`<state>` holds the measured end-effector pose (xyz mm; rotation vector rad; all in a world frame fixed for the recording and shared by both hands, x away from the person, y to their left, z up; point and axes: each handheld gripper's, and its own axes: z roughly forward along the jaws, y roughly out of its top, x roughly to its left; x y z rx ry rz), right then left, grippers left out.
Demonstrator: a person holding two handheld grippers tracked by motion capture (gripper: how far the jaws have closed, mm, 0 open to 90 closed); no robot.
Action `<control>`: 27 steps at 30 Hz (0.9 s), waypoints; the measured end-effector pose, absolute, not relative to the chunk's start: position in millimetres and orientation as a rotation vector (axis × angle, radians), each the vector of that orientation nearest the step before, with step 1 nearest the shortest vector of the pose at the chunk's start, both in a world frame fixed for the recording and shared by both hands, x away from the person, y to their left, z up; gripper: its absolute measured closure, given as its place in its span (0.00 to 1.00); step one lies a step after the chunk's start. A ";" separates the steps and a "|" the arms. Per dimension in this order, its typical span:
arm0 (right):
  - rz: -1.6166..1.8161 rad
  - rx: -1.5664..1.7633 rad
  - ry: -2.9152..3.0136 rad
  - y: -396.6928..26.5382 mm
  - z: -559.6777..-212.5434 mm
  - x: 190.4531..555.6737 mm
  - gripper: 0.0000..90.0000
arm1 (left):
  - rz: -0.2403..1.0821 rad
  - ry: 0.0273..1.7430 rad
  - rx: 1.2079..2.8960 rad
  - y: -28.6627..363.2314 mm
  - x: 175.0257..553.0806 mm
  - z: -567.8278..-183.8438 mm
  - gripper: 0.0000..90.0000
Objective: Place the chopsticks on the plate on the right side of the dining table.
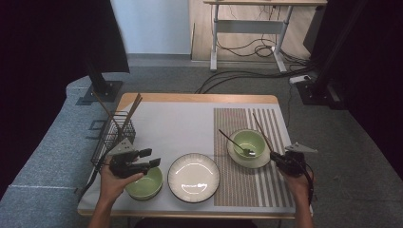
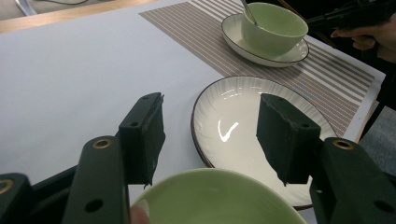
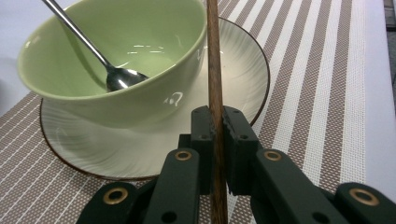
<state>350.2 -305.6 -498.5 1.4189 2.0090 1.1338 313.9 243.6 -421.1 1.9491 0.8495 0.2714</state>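
Note:
My right gripper (image 1: 274, 156) (image 3: 216, 121) is shut on a brown wooden chopstick (image 1: 261, 127) (image 3: 214, 60) that runs up past the rim of a green bowl (image 1: 249, 141) (image 3: 116, 60). That bowl holds a metal spoon (image 1: 231, 139) (image 3: 116, 77) and sits on a white saucer (image 1: 237, 156) (image 3: 233, 70). My left gripper (image 1: 150, 158) (image 2: 210, 135) hovers open over a second, empty green bowl (image 1: 142, 186) (image 2: 219, 196) near the table's front left. Its pads touch nothing. An empty white plate (image 1: 193, 178) (image 2: 243, 100) lies between the two bowls.
A brown-striped placemat (image 1: 242, 190) (image 3: 317, 93) covers the right half of the table, under the saucer. A black wire basket (image 1: 111, 137) with chopsticks (image 1: 130, 111) sticking out stands at the left edge, just behind my left hand. White mat lies behind the plate.

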 end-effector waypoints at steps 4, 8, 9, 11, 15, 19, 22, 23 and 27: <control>1.120 1.441 2.002 -305.3 -501.2 353.5 0.93 | 0.271 0.850 1.949 243.6 313.9 -421.1 0.46; 1.124 1.456 1.994 -304.1 -503.6 356.4 0.93 | 0.268 0.847 1.945 244.1 313.5 -420.6 0.46; 1.123 1.454 1.997 -303.4 -504.0 357.3 0.93 | 0.268 0.847 1.945 244.2 313.4 -420.5 0.46; 1.115 1.456 1.999 -301.4 -505.0 358.7 0.93 | 0.268 0.847 1.944 244.4 313.4 -420.4 0.46; 1.104 1.449 2.014 -297.9 -506.2 360.9 0.93 | 0.267 0.845 1.944 244.5 313.3 -420.3 0.46; 1.102 1.449 2.017 -296.8 -506.7 361.4 0.93 | 0.266 0.845 1.947 243.8 313.6 -420.9 0.46; 1.107 1.448 2.017 -297.7 -506.5 360.9 0.93 | 0.263 0.846 1.947 243.4 313.5 -421.1 0.46; 1.111 1.446 2.016 -298.4 -506.5 360.7 0.93 | 0.263 0.846 1.947 243.4 313.5 -421.1 0.46; 1.115 1.444 2.018 -299.0 -506.5 360.3 0.93 | 0.262 0.845 1.948 243.2 313.6 -421.3 0.47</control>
